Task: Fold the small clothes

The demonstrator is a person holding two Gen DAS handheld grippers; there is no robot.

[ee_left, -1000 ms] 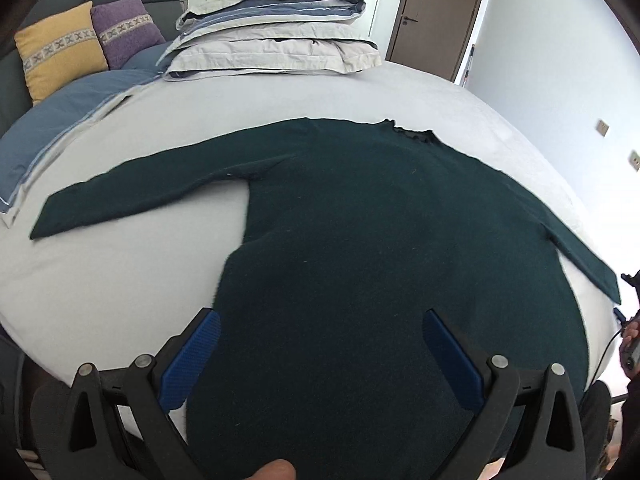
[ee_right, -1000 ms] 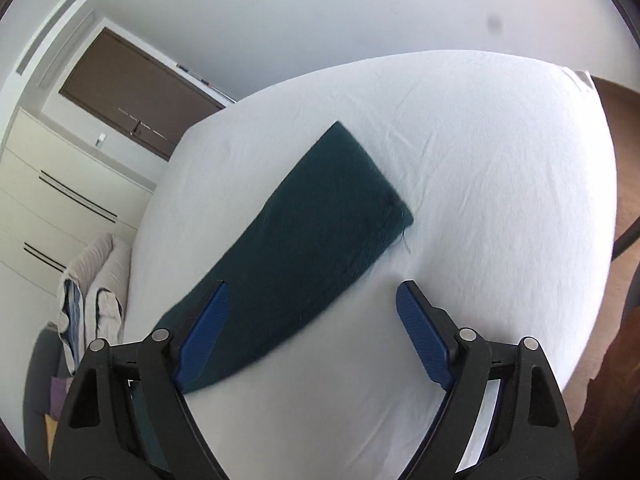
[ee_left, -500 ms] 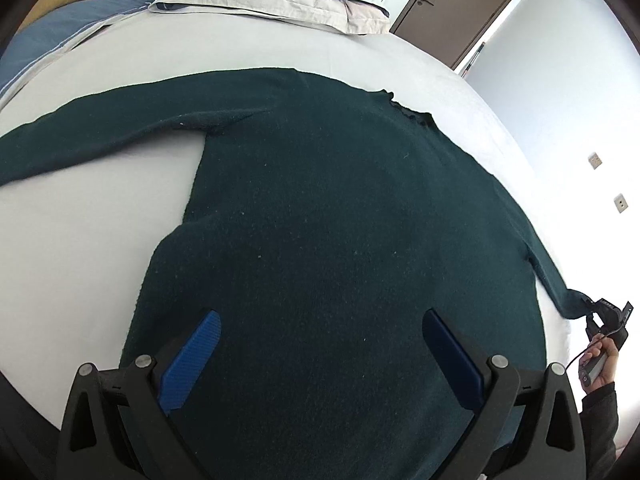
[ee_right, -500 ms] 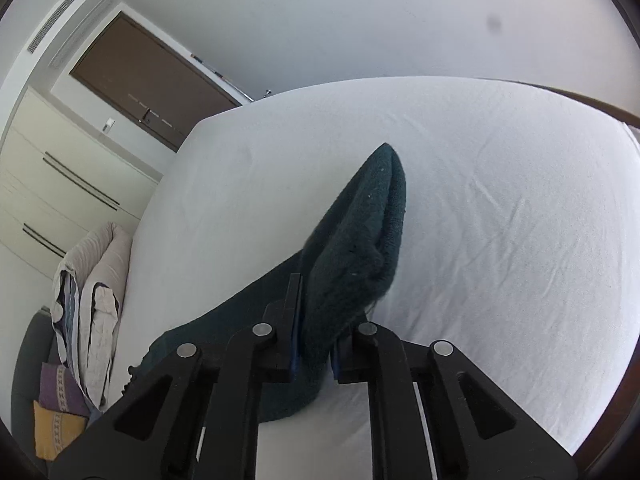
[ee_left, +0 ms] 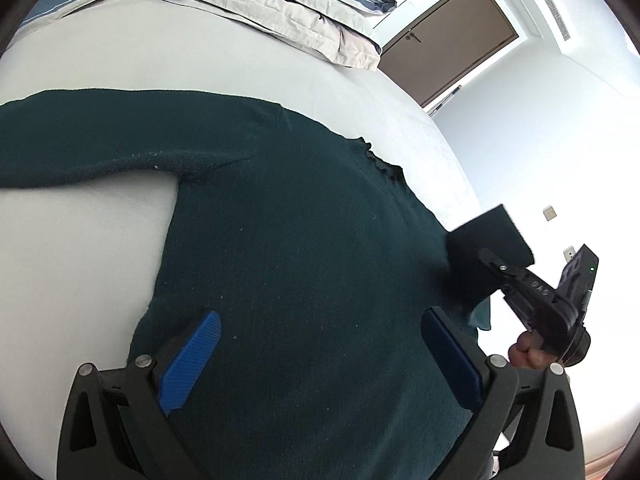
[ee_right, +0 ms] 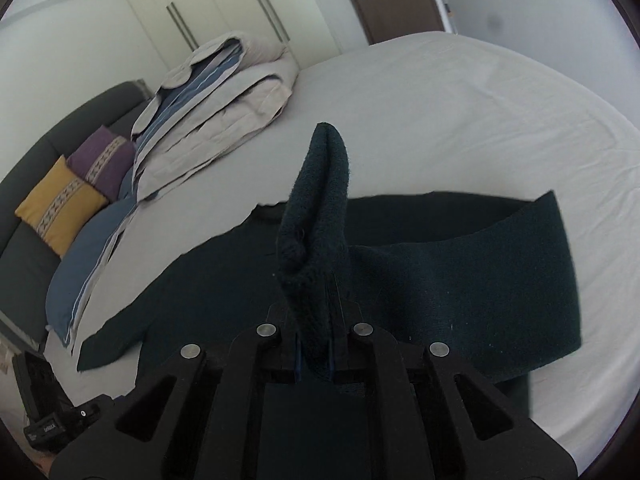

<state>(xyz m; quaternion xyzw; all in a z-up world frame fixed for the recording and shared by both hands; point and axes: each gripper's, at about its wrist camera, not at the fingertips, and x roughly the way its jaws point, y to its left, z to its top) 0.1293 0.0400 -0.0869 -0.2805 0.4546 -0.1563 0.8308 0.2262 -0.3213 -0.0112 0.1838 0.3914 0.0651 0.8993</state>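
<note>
Dark green sweater (ee_left: 304,264) on bed (ee_left: 120,64), right gripper (ee_right: 314,354) jaws pinching sleeve cuff (ee_right: 320,216)

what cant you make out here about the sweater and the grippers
- Sweater hem: left wrist view, hidden behind the open left gripper.
- Left sleeve's cuff: cut off by that view's left edge.
- Right gripper pads: right wrist view, buried in the pinched sleeve cuff.

A: Daylight floods the left wrist view; the wall (ee_left: 560,128) at right is blown out white.
B: The right wrist view is dimmer — softer; strong fisheye bending, dark vignetted corners.
</note>
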